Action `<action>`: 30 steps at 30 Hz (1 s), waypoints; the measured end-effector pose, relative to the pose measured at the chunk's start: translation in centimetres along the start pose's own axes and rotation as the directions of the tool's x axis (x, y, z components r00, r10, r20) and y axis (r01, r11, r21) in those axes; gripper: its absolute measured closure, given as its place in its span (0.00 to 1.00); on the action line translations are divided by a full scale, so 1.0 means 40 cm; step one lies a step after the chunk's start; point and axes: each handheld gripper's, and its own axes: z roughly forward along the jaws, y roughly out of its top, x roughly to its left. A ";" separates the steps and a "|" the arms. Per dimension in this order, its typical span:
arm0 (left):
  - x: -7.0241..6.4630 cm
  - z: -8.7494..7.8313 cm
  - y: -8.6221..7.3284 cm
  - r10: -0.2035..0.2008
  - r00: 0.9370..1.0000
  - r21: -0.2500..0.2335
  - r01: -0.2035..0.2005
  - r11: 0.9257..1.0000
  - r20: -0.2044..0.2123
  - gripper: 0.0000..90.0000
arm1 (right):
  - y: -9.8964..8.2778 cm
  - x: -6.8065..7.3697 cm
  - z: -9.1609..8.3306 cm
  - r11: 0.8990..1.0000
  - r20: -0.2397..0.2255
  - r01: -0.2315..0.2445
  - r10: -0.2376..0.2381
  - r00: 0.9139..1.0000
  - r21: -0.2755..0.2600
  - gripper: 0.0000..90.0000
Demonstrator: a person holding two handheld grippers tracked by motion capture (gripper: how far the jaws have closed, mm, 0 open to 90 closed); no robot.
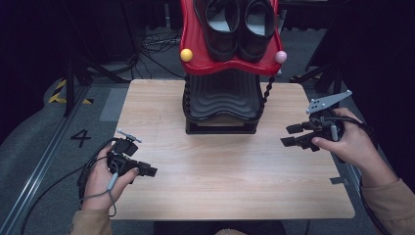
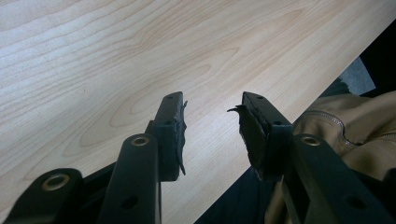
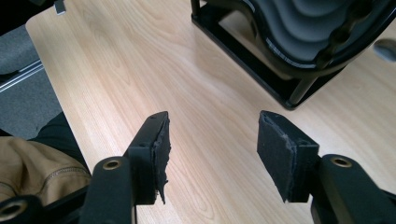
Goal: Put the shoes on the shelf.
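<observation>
I have both tools idle and nothing in either; the left tool [image 1: 147,171] sits at the lower left of the high view, low over the counter [image 1: 220,166], its jaws standing apart with bare wood between them in its own view [image 2: 210,135]; the right tool [image 1: 293,135] is at the right middle of the high view, jaws also apart, empty, pointing toward the centre [image 3: 212,149]

The work I read from here is the pair of black shoes [image 1: 237,24] at the top centre of the high view, resting side by side on the red upper tray [image 1: 195,58] of the shoe rack [image 1: 222,105], well apart from both tools; the rack's black lower tier is at the upper right of the right tool's view [image 3: 299,37]

I judge the shoes moderately light, stiff at the sole, softer and yielding at the collar, with a smooth upper that could slip; I would pinch the heel collar or the rim of the opening, one jaw inside, one outside; the tray looks sloped, so a nudge might slide the neighbouring shoe
</observation>
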 end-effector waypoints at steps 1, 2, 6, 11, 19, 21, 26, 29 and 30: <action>0.000 0.001 0.000 0.000 1.000 0.001 0.000 1.000 0.001 0.67 | -0.008 -0.003 0.008 1.000 0.001 0.005 -0.005 1.000 0.003 0.50; 0.000 0.001 0.000 0.002 1.000 0.003 -0.002 1.000 0.001 0.67 | -0.016 -0.006 0.015 1.000 0.003 0.012 -0.012 1.000 0.005 0.49; -0.001 0.002 0.001 0.006 1.000 0.002 -0.006 1.000 0.000 0.67 | -0.044 -0.018 0.043 1.000 -0.015 0.001 -0.001 1.000 -0.005 0.49; 0.003 0.009 0.001 -0.005 1.000 0.007 0.005 1.000 0.005 0.67 | -0.080 -0.030 0.086 1.000 -0.053 -0.025 0.024 0.998 -0.016 0.49; 0.010 0.022 0.004 -0.009 1.000 0.014 0.009 1.000 0.003 0.67 | -0.130 -0.046 0.148 0.998 -0.081 -0.061 0.060 0.995 -0.016 0.49; 0.008 0.028 0.006 -0.007 1.000 0.018 0.007 1.000 0.005 0.67 | -0.138 -0.050 0.164 0.999 -0.038 -0.045 0.045 0.998 0.010 0.48; 0.010 0.042 0.010 -0.007 1.000 0.038 0.007 0.999 0.008 0.67 | -0.152 -0.056 0.200 0.998 -0.040 -0.050 0.052 0.998 0.043 0.47; 0.012 0.048 0.012 -0.004 1.000 0.041 0.004 0.999 0.011 0.67 | -0.165 -0.061 0.230 0.995 -0.041 -0.055 0.059 0.997 0.084 0.47; 0.013 0.049 0.012 -0.004 1.000 0.042 0.004 0.999 0.009 0.67 | -0.172 -0.064 0.245 0.993 -0.032 -0.050 0.053 0.998 0.106 0.47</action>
